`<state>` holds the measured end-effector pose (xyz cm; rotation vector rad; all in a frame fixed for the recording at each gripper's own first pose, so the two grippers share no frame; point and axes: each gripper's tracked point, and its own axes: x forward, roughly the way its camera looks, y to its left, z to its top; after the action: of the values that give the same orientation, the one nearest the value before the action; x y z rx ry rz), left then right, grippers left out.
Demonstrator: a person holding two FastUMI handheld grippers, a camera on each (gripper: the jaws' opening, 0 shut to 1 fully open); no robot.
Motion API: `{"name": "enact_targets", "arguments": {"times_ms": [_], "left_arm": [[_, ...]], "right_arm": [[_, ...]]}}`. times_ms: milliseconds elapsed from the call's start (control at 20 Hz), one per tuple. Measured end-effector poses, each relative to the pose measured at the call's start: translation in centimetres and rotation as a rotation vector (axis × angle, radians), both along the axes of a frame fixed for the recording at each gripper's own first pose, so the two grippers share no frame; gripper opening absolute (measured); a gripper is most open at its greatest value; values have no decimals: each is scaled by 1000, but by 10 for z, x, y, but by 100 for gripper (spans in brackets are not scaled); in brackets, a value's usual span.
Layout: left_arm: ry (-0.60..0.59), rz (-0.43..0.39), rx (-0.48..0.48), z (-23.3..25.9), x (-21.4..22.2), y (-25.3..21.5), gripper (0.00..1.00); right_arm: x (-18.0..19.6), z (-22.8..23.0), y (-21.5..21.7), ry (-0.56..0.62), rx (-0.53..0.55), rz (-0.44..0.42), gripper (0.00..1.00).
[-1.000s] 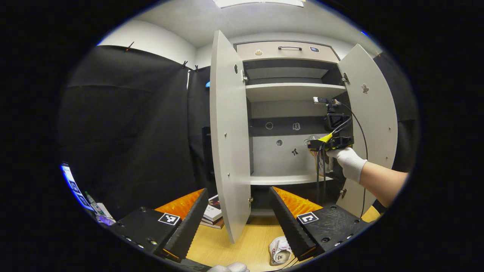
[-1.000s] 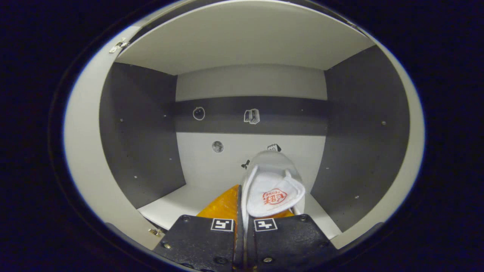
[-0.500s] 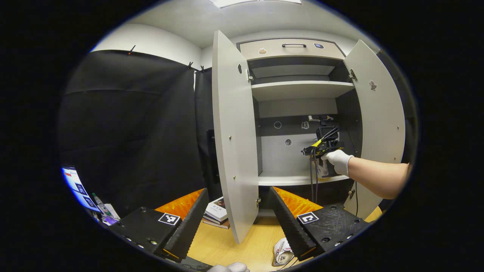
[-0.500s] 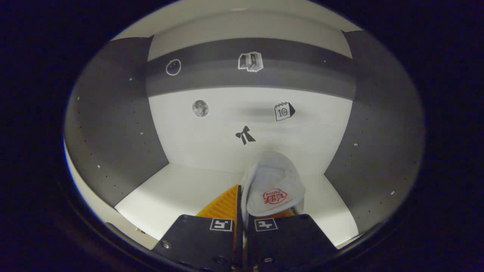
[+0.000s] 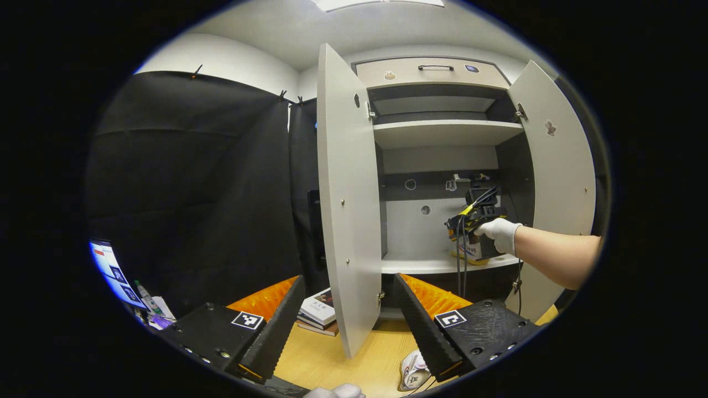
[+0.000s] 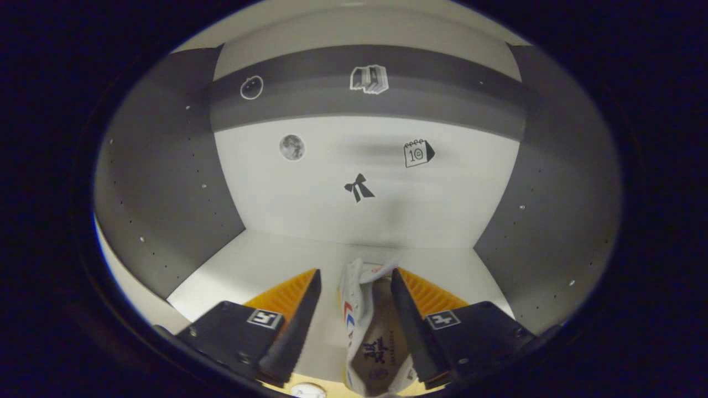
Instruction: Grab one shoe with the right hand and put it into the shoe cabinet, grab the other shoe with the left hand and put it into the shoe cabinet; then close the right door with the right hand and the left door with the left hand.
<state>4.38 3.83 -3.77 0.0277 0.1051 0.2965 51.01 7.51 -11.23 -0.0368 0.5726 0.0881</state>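
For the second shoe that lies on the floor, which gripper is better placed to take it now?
Left. The left gripper is open and hangs just above the second shoe on the wooden floor, while the right gripper is inside the cabinet with the first shoe.

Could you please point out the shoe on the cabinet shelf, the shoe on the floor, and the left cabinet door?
Shelf shoe (image 6: 368, 337): right gripper view, its insole.
Floor shoe (image 5: 412, 371): left gripper view, its upper.
Left cabinet door (image 5: 345, 210): left gripper view, panel middle.

Staged recording booth, not a home: black cloth wall (image 5: 193, 188), open shoe cabinet (image 5: 442, 132) with stickers, monitor (image 5: 110, 271), stacked books (image 5: 318, 315).
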Motion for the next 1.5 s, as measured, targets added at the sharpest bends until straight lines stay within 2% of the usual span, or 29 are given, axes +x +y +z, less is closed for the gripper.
{"name": "enact_targets", "arguments": {"times_ms": [50,100,250,350,400,500,550,700,750,900,1050,1150,1300,1500], "left_arm": [[-1,-4,4,1,0,0,100],[-2,-9,6,1,0,0,96],[-5,-28,9,2,-1,1,96],[-6,-43,13,-1,-1,2,96],[-5,-53,15,-3,-2,2,100],[2,-77,12,-7,-2,1,96],[1,-90,9,-9,-2,1,100],[6,-140,7,-20,-3,-2,100],[12,-157,11,-25,-3,-3,96],[35,-211,26,-44,-4,-8,96],[59,-267,24,-66,-3,-18,96],[71,-308,12,-84,-5,-31,96],[112,-369,7,-118,-8,-54,96],[194,-434,-8,-189,-16,-83,96]], "right_arm": [[-6,7,0,-13,-1,3,85],[-10,10,-1,-22,-6,-3,86],[-30,26,-5,-80,-13,-6,86],[-54,43,-8,-144,-8,2,86],[-70,53,-10,-184,-8,5,86],[-111,77,-13,-273,4,16,86],[-133,91,-14,-322,18,19,86],[-200,109,-26,-416,28,20,100],[-222,112,-32,-431,38,14,100],[-287,117,-54,-470,77,-17,100],[-345,120,-84,-532,34,-64,100],[-379,112,-97,-546,18,-87,100],[-419,97,-115,-520,50,-136,100],[-449,78,-140,-456,59,-199,100]]}}
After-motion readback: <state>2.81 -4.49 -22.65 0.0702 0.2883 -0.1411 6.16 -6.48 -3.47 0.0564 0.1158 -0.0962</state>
